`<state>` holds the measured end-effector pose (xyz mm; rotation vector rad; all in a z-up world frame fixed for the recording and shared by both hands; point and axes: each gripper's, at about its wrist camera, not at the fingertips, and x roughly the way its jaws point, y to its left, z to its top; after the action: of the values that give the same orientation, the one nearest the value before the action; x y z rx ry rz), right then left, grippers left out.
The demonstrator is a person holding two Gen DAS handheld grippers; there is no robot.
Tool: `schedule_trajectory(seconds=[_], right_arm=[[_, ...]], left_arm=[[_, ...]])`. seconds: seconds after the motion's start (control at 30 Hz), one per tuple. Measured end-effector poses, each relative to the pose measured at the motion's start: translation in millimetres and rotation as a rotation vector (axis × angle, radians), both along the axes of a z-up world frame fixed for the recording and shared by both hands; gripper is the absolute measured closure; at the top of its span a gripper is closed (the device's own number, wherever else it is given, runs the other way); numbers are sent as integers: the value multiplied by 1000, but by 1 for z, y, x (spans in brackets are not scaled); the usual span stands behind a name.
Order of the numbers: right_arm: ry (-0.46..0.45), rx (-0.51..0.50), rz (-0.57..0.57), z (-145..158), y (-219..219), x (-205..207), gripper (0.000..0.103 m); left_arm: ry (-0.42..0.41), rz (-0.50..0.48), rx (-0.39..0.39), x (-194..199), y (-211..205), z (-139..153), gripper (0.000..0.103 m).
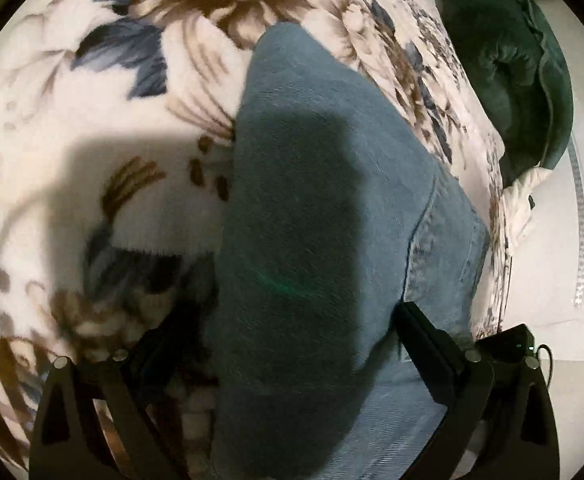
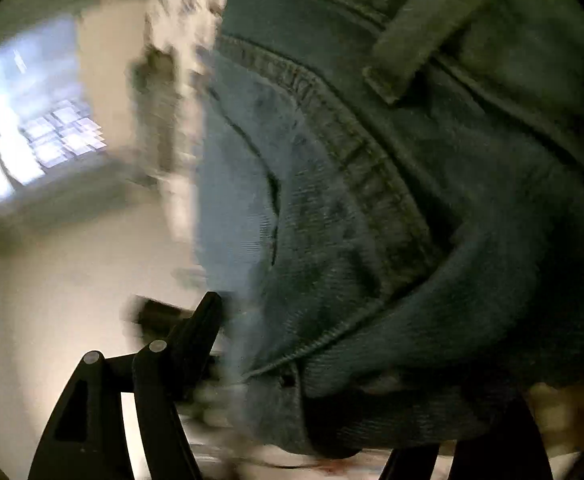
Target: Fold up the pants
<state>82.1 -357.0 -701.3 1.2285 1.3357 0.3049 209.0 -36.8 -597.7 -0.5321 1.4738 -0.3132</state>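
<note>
The jeans (image 1: 312, 220) lie on a floral blanket (image 1: 91, 120) that covers the bed. In the left wrist view the denim forms one long band. Its long axis runs from the near edge, between the tongs, to a rounded end at the far centre. A stitched seam (image 1: 424, 216) follows the band's right side. A dark green cushion (image 1: 508, 60) sits at the far right, apart from the denim.

Left gripper (image 1: 292, 340): tongs set wide apart, one finger (image 1: 424, 332) on each side of the band. Whether the pads press the cloth cannot be told.

Right gripper (image 2: 332, 360): tongs apart. Only the left finger (image 2: 199, 332) shows clearly; the right one is hidden by denim. The waistband (image 2: 372, 184) with a belt loop (image 2: 420, 48) fills this view, bunched over the tongs. The view is blurred.
</note>
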Motion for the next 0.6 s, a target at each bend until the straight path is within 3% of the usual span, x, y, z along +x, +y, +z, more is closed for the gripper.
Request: schedule_trajectory(seconds=[0.13, 0.17, 0.23, 0.27, 0.33, 0.43, 0.47, 0.6], right_arm=[[-12, -31, 16, 5, 8, 3, 33], [-16, -56, 18, 10, 10, 6, 43], [-27, -73, -4, 22, 3, 6, 54], [-29, -80, -12, 26, 3, 4, 57], [-35, -102, -27, 38, 4, 2, 60], [-62, -145, -30, 56, -1, -5, 64], [-74, -148, -31, 68, 7, -4, 73], [-121, -193, -4, 105, 9, 2, 74]], left_arm=[[-12, -17, -4, 0, 0, 0, 4], [-28, -21, -5, -1, 1, 2, 8], [-56, -33, -39, -3, 2, 6, 48], [-60, -41, -42, -4, 1, 9, 50], [-94, -49, -39, -7, 0, 20, 66], [-118, -44, -62, -9, -1, 35, 78], [-129, -39, -79, -10, 0, 42, 79], [-168, -28, -107, -7, 7, 69, 81]])
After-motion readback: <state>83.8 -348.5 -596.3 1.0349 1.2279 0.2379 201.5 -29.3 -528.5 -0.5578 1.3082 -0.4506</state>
